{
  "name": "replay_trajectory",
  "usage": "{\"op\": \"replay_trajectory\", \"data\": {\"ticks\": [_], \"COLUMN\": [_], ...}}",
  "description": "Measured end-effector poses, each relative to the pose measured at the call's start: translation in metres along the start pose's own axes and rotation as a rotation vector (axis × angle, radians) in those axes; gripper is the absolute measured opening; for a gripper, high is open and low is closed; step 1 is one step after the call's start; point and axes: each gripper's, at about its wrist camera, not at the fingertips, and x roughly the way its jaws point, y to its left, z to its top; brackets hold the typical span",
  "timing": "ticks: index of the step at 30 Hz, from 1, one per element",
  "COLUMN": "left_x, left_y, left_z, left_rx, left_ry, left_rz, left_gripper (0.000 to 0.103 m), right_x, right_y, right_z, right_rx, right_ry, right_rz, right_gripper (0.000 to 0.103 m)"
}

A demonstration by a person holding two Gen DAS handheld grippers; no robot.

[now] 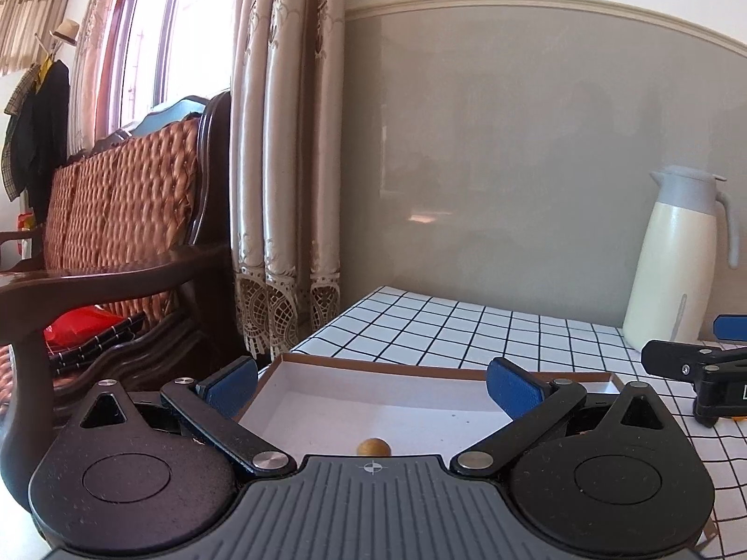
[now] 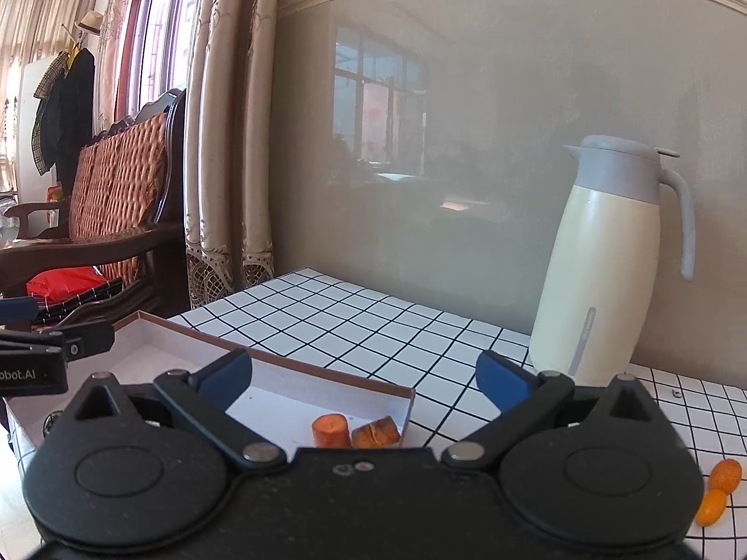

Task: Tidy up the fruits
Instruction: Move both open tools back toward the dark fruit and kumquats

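A grid-patterned table [image 2: 355,326] carries a cream thermos jug [image 2: 602,275] and a shallow white cardboard box [image 2: 280,364], the landmark here. Over the box's near side, the left gripper [image 1: 371,385] and the right gripper [image 2: 364,380] both hover spread wide, gripping nothing. Inside the box at its right end sit an orange carrot-like chunk [image 2: 330,430] and a browner piece [image 2: 377,433]; a small round tan fruit [image 1: 372,446] lies toward its left. Two kumquats [image 2: 719,490] lie outside, well right of the box. The risk, likely: these smooth ovals roll from closing pads toward the table edge, or a low swing knocks the light box askew.
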Motion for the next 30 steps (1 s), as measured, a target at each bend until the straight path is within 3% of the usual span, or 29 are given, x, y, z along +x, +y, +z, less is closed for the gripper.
{"op": "replay_trajectory", "data": {"ticks": [14,24,30], "left_x": [-0.056,-0.065,-0.064], "left_y": [-0.058,-0.124,-0.166], "left_z": [-0.017,-0.022,-0.024], "left_rx": [0.021,0.055,0.102], "left_ry": [-0.003,0.025,-0.002], "left_rz": [-0.148,-0.278,-0.337], "left_gripper": [0.103,0.103,0.103], "right_x": [-0.075,-0.112,-0.118], "right_y": [-0.047,-0.093,-0.123], "right_z": [-0.026,-0.048,-0.066], "right_rx": [0.048,0.073,0.078], "right_ry": [0.007,0.024,0.057], "right_rz": [-0.123,-0.225,-0.296], "right_gripper": [0.093,0.086,0.082]}}
